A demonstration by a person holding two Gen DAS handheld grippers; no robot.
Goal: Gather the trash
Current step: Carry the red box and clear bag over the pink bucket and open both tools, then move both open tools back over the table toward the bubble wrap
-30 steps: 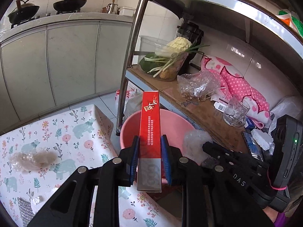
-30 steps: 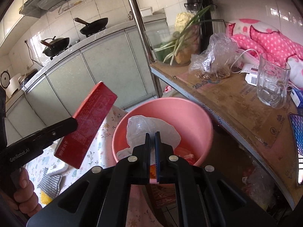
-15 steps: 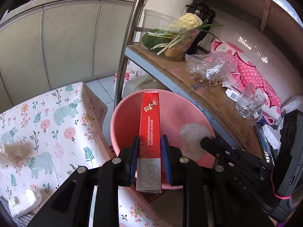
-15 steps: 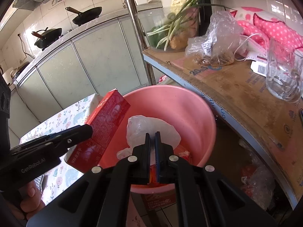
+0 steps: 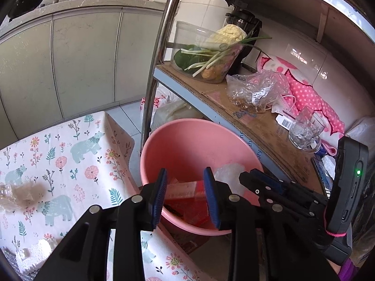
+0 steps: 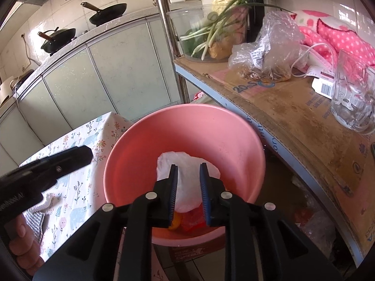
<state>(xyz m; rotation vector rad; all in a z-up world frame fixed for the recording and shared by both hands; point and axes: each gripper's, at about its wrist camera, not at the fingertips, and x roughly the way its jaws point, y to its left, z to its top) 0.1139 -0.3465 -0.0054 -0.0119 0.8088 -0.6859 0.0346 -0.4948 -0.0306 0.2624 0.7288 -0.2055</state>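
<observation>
L gripper (image 5: 185, 196) was open, its 2 blue-padded fingers (image 5: 160, 196) spread w/ nothing between them, held over the near rim of the pink basin (image 5: 187, 138). Straight below the gap lay the red carton (image 5: 187, 188), flat inside the basin among other red scraps. To the R of it, still in the basin, sat a crumpled clear plastic bag (image 5: 228, 172).

R gripper (image 6: 188, 194) was also open, jaws parted above the same basin (image 6: 187, 128). The plastic bag (image 6: 187, 175) showed in the gap betw. the pads, but whether they touched it could not be told. Under the bag were red wrapper bits and sth yellow (image 6: 175, 221), too hidden to name.

Left of L gripper, on the floral tablecloth (image 5: 70, 154), lay a clear plastic wad (image 5: 18, 193) and, nearer the cam, a white foam chunk (image 5: 35, 254). Ahead-R of both grippers was a cardboard-lined shelf (image 6: 281, 107) w/ a veg tub (image 6: 211, 32), a plastic bag of dry bits (image 6: 269, 53) and a glass mug (image 6: 354, 103).
</observation>
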